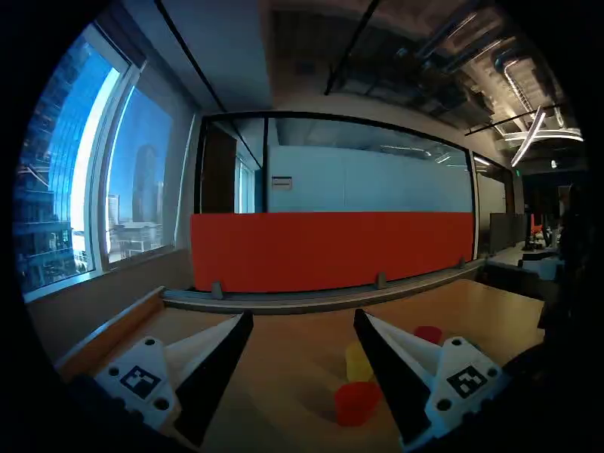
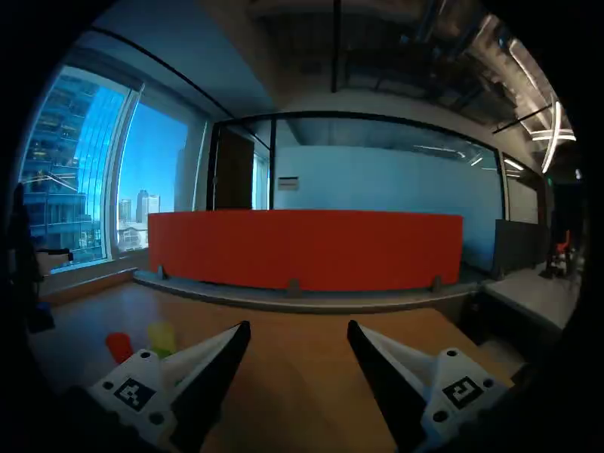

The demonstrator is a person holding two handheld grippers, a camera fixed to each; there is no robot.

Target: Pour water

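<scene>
In the left gripper view my left gripper (image 1: 302, 325) is open, held above a wooden table (image 1: 302, 355). Ahead of it stand a red cup (image 1: 355, 402) and a yellow cup (image 1: 357, 361), partly behind the right finger. Another red cup (image 1: 428, 333) stands farther off to the right. In the right gripper view my right gripper (image 2: 298, 328) is also open with nothing between its fingers. A red cup (image 2: 118, 346) and a yellow cup (image 2: 161, 337) stand at its far left on the table (image 2: 302, 377).
A red divider panel (image 1: 332, 249) runs along the table's far edge, with a glass wall behind it. Large windows (image 1: 75, 189) lie to the left. Another desk (image 2: 528, 291) and an office chair (image 2: 562, 245) stand to the right.
</scene>
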